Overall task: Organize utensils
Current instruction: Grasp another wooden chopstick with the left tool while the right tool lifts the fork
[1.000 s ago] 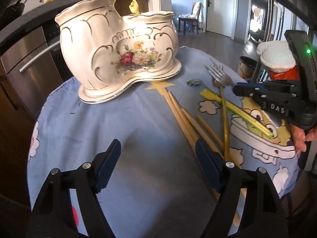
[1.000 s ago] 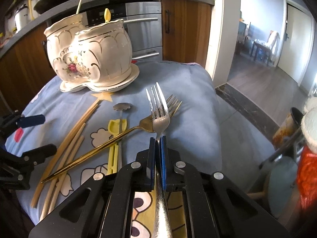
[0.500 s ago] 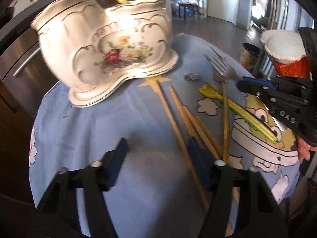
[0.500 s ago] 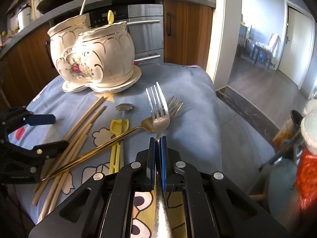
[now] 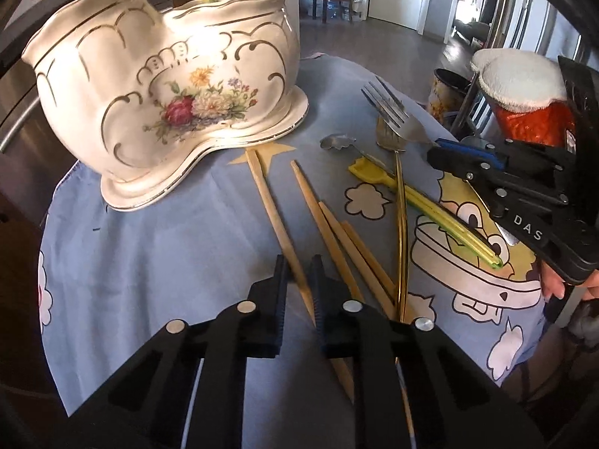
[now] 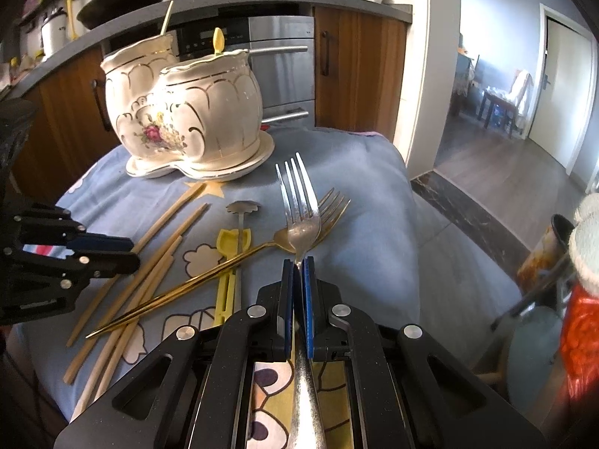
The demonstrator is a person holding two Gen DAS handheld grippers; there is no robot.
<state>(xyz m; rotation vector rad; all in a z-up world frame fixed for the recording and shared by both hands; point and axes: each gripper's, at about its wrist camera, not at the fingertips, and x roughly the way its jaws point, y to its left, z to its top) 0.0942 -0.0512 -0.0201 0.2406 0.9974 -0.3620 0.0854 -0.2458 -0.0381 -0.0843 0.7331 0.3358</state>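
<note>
L claw (image 5: 299, 280) is closing w/ one wooden chopstick (image 5: 275, 217) between its fingers; whether the pads press on the stick yet, can't tell. That stick runs from the claw up toward the star print just below the ceramic holder (image 5: 168, 93). Three more chopsticks (image 5: 337, 239) lie just to its right on the blue cartoon cloth (image 5: 168, 247) covering the desk.

R claw (image 6: 298, 273) is clenched on a silver fork (image 6: 299, 202) at the neck, tines pointing up and away, raised over the cloth. Under it lies a gold fork (image 6: 209, 269), diagonal, crossing a yellow utensil (image 6: 228, 262) and a small silver spoon (image 6: 241, 224).

Holder is white w/ gold trim & flower print, two compartments, sits at far side of the desk; a yellow handle (image 6: 218, 41) sticks out of the nearer one, a pale stick (image 6: 166, 18) out of the other.
</note>
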